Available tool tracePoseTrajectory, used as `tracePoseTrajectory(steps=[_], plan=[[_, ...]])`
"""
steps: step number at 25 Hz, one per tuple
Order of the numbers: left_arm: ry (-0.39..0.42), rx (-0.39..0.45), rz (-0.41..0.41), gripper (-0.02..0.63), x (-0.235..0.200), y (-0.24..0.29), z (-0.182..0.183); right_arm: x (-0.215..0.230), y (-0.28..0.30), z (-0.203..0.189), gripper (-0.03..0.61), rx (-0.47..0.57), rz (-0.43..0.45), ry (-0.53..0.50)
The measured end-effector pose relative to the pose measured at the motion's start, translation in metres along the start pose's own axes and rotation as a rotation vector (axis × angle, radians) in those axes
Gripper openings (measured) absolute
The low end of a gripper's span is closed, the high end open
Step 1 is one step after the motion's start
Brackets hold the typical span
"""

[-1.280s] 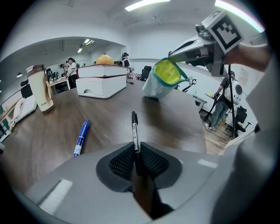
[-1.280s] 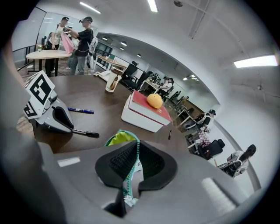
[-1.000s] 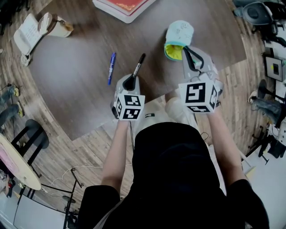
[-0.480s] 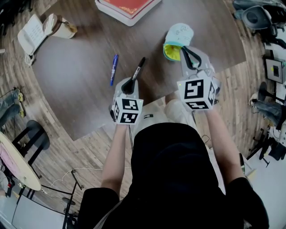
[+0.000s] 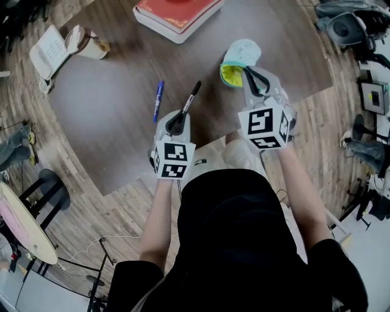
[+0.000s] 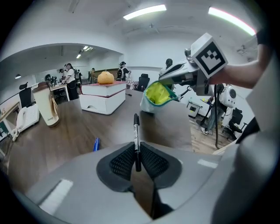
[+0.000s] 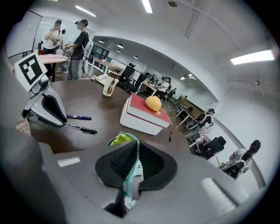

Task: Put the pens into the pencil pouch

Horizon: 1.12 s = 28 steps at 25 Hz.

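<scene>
My left gripper [image 5: 177, 124] [image 6: 136, 161] is shut on a black pen [image 5: 190, 99] [image 6: 136, 140] [image 7: 81, 128], which sticks out forward above the brown table [image 5: 109, 116]. My right gripper [image 5: 253, 79] [image 7: 134, 162] is shut on the zipper edge of the pale blue pencil pouch [image 5: 239, 59] [image 6: 156, 94] [image 7: 124, 144]. The pouch's mouth stands open and shows a yellow-green lining. A blue pen [image 5: 158, 99] [image 6: 96, 144] [image 7: 78, 117] lies flat on the table, left of the black pen.
At the table's far edge rests a white box with a red top [image 5: 178, 13] [image 7: 144, 116], an orange thing on it. A paper cup [image 5: 88, 44] [image 6: 47, 105] and a desk phone [image 5: 49, 55] sit far left. The person's knees press at the near edge. People stand in the background.
My left gripper has risen a little with the black pen in it. The right gripper and the pouch have stayed put; the head view has shifted slightly.
</scene>
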<state>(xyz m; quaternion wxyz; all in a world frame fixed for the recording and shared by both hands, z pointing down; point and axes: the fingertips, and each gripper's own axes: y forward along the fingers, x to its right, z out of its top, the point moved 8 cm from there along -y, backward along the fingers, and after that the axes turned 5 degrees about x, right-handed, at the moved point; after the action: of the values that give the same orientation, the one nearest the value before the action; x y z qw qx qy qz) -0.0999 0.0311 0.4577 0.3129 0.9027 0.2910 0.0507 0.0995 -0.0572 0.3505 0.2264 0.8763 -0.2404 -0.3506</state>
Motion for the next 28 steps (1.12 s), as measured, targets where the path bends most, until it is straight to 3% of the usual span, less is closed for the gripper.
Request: tracePoseTrajectory(steps=[13, 28], plan=[[0.062, 0.096, -0.069, 0.034, 0.010, -0.017, 0.045, -0.003, -0.001, 0.004, 0.025, 0.006, -0.003, 0.003], [0.132, 0.083, -0.132, 0.035, 0.029, -0.010, 0.059, -0.013, -0.011, 0.009, 0.025, 0.045, 0.025, 0.019]])
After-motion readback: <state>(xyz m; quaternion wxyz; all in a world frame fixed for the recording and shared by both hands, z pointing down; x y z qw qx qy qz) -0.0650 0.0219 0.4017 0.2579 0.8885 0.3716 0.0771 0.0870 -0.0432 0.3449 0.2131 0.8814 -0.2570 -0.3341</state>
